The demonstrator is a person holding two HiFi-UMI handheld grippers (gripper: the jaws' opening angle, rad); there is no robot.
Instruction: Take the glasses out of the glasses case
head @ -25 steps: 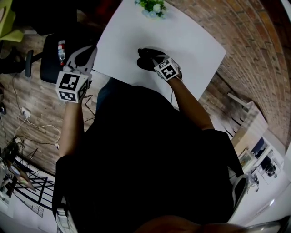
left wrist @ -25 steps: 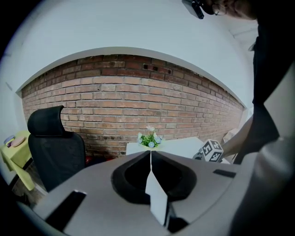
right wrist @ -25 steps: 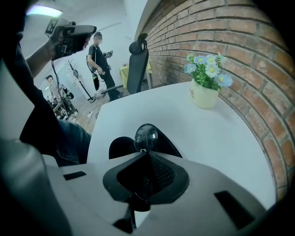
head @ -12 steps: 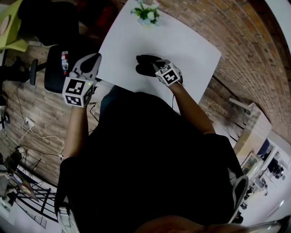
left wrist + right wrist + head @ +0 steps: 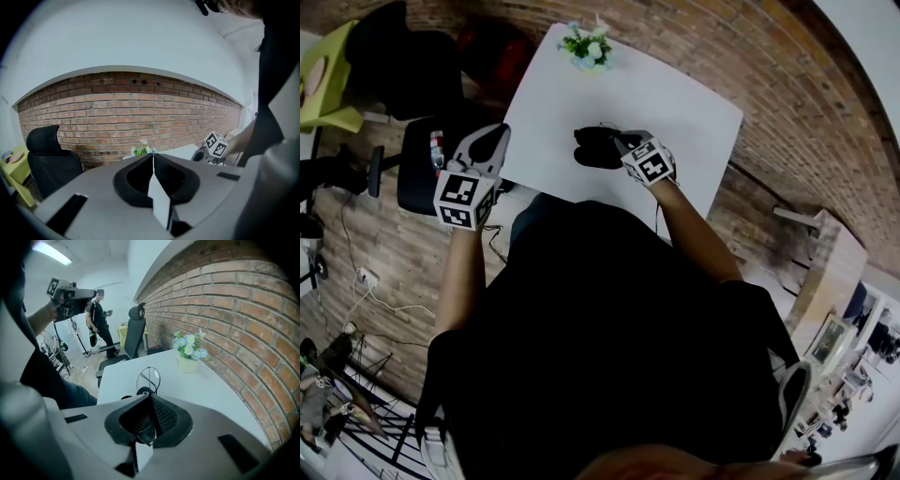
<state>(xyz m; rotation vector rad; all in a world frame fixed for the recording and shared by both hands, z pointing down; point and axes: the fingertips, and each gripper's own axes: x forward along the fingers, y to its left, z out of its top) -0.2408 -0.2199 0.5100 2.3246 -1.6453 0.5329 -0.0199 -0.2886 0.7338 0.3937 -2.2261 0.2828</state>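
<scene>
Right gripper first. Its jaws are clenched, and I can see the glasses pinched between them: one round wire-rimmed lens stands up just past the tips at 12 o'clock, and another lens hangs low in the gap behind them. The dark glasses case lies on the white table. From the head view the case is just beside the right gripper, at its 9 o'clock. Whether the glasses touch the case I cannot tell — only dark bits show past the jaw tips in the right gripper view.

Left gripper now. Its jaws are pressed together tip to tip with nothing between them. It is held up off the table's 9 o'clock edge, and in the head view the left gripper overlaps that edge and the black chair. It is well apart from the case.

At the table's 12 o'clock end a small flower pot stands by the brick wall. Through the left gripper's camera I see that wall straight ahead, with the right gripper's marker cube at 3 o'clock.
</scene>
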